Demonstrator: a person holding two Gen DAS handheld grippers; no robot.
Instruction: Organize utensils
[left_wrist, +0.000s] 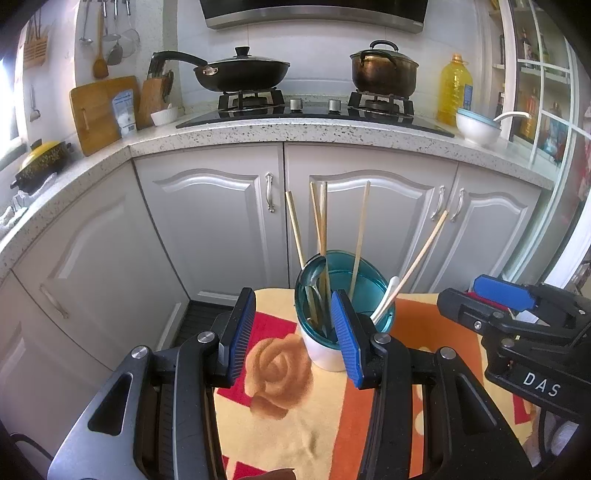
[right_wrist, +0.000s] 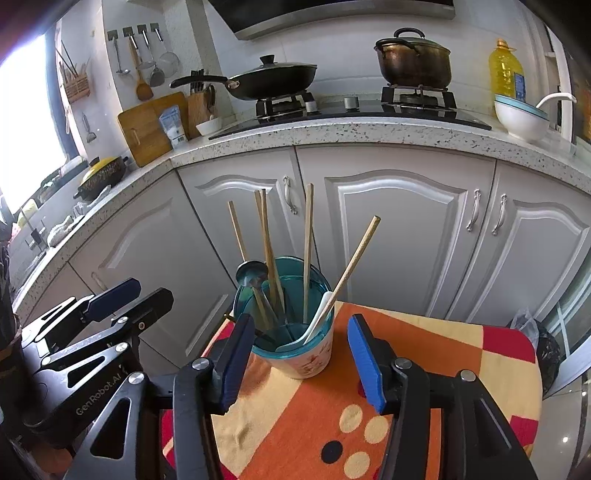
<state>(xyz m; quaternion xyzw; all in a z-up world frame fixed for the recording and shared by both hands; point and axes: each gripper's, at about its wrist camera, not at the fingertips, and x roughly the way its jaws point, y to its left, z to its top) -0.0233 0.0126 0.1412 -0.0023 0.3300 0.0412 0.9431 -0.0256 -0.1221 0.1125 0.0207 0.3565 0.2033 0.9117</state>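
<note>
We judge the sorting nearly done: chopsticks (right_wrist: 308, 251) and spoons stand in the teal-rimmed holder (right_wrist: 295, 332) on the bench (right_wrist: 424, 354). To finish well, we would back away without nudging the leaning sticks. Our left gripper (left_wrist: 293, 332) and right gripper (right_wrist: 301, 363) both gape wide, holding nothing

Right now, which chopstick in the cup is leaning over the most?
The rightmost chopstick in the cup. It slants far out to the right, while the other four stand nearly straight.
</note>
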